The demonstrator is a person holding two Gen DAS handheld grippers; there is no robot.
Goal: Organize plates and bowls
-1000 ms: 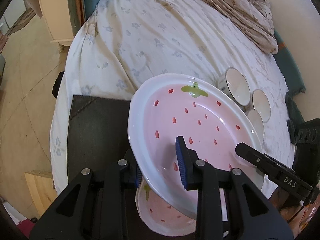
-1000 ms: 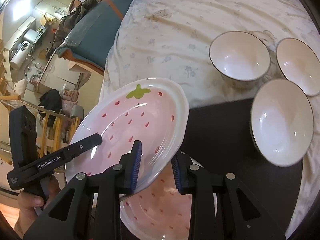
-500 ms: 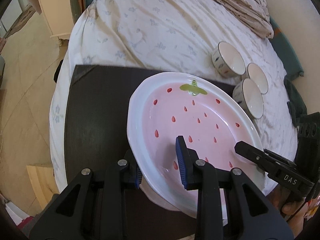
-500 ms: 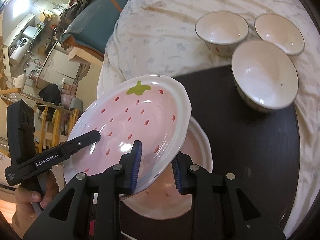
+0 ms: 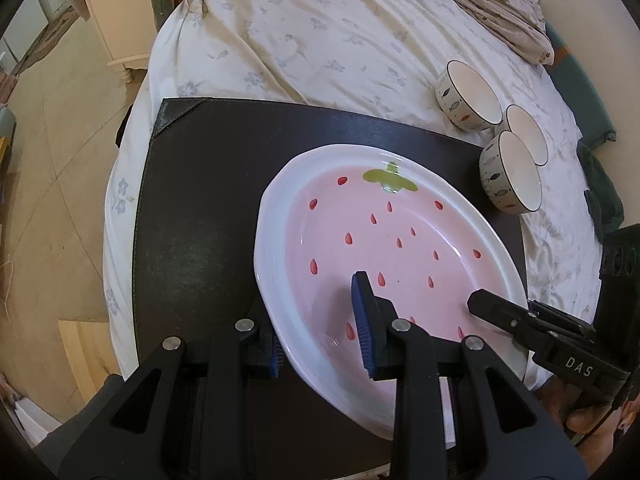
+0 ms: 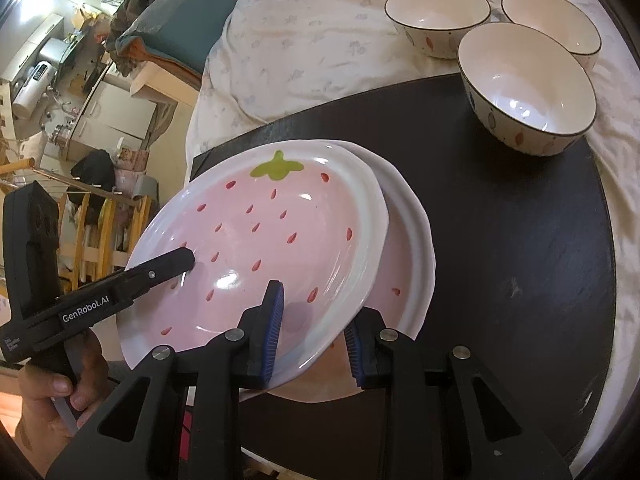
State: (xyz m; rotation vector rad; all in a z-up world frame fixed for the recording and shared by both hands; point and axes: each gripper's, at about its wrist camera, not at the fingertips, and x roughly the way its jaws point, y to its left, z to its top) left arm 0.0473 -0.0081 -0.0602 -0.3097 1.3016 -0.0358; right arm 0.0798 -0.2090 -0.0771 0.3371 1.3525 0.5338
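A pink strawberry plate (image 5: 384,240) (image 6: 260,240) with a white rim is held tilted between both grippers. My left gripper (image 5: 320,340) is shut on its near rim. My right gripper (image 6: 314,340) is shut on the opposite rim. A finger of the right gripper (image 5: 492,308) lies on the plate's right side, and a finger of the left gripper (image 6: 172,264) on its left. A second strawberry plate (image 6: 404,256) lies on the dark mat (image 6: 520,240) (image 5: 200,220), mostly covered by the held one. Three white bowls (image 6: 528,84) (image 6: 438,12) (image 6: 552,16) stand apart beyond it.
The mat lies on a bed with a flowered sheet (image 5: 300,40). The nearest bowl (image 5: 516,176) sits at the mat's far right corner, the other two (image 5: 474,96) (image 5: 526,134) on the sheet. A crumpled blanket (image 5: 480,4) lies further back. The bed edge and floor (image 5: 60,200) are left.
Both grippers have carried the plate across and slightly down, so it now hangs over the second plate and hides most of it. More of the mat shows, and the bowls look farther off.
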